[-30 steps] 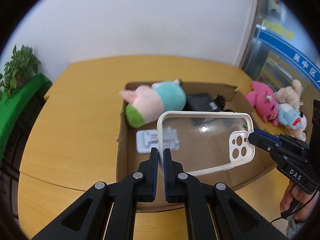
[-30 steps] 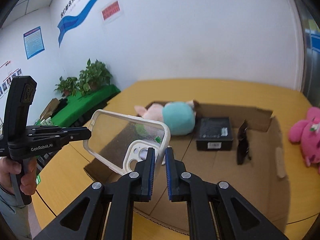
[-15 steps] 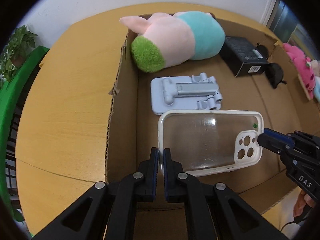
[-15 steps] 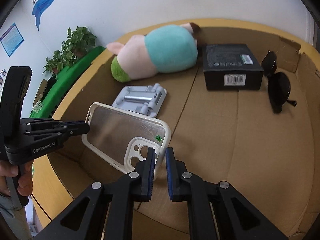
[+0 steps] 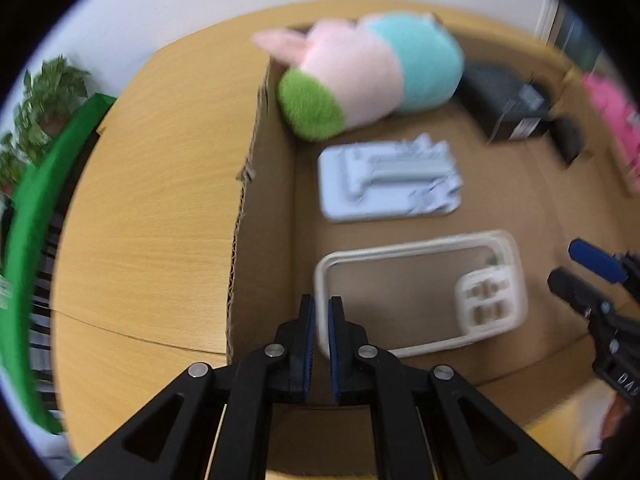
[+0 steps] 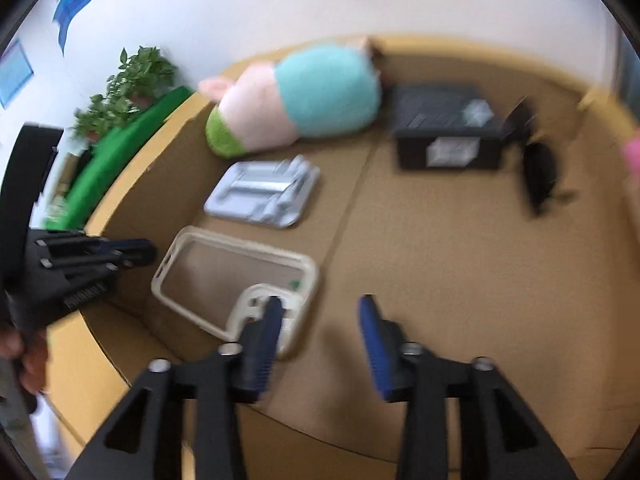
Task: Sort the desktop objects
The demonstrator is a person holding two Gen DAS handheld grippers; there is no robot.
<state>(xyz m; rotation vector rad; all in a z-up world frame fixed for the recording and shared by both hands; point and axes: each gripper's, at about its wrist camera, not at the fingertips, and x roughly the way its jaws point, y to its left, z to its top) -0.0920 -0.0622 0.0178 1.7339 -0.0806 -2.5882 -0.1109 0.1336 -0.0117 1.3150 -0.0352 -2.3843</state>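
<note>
Resting phone case (image 5: 416, 296) beside phone stand (image 5: 390, 178) in cardboard box (image 5: 260, 200); left hand-held gripper (image 5: 319, 312) pinching its rim, right hand-held gripper (image 6: 320, 312) just spreading, so lifting away unreleased risks dragging it out.

1 phone case (image 5: 420, 292), 2 plush toys (image 5: 360, 80)

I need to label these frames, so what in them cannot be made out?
Black box label: right wrist view, motion blur smears the print.
Pink plush: left wrist view, cut off by the lens edge.
Dark item beside the box: right wrist view, too blurred to identify.
Phone case: left wrist view, blur hides whether it lies flat.
</note>
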